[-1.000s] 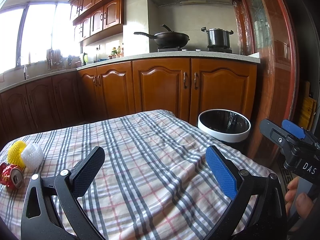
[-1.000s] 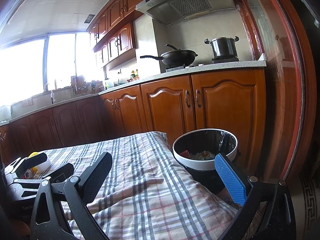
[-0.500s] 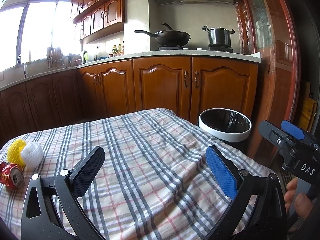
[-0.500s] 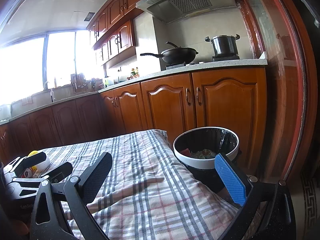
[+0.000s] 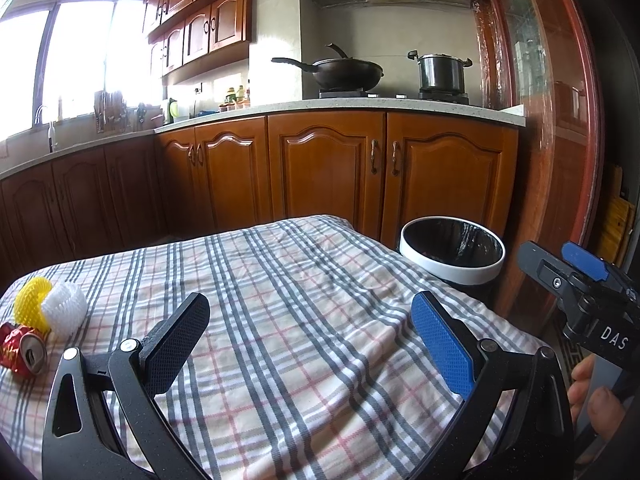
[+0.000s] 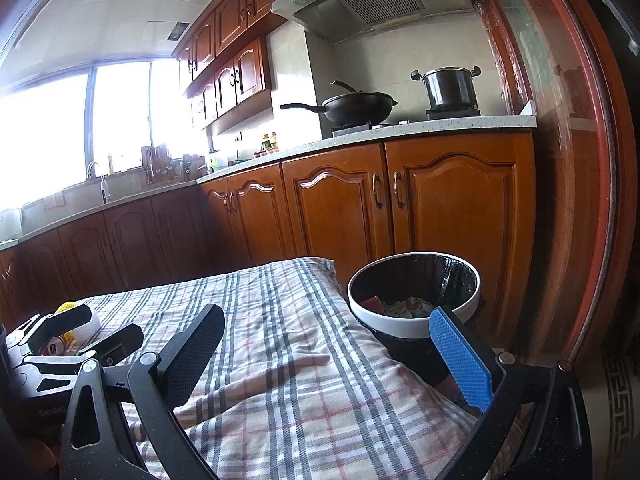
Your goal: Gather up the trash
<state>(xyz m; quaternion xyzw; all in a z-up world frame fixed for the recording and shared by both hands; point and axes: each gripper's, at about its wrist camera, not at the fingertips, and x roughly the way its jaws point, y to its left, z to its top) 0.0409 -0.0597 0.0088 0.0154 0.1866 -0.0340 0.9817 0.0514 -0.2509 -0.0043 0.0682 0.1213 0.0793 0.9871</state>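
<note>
Inside bin (image 6: 414, 322), mixed wrappers (image 6: 404, 306).

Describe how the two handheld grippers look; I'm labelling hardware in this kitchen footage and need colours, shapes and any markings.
Both look alike: a black, speckled, Y-shaped frame with silver pivot screws and two flat textured pads. On the left gripper and the right gripper, one pad is black, the other blue. The right gripper's body carries white letters "DAS"; the left's shows faint lettering, too blurred to read. A bare hand holds the right one. No cables show.
</note>
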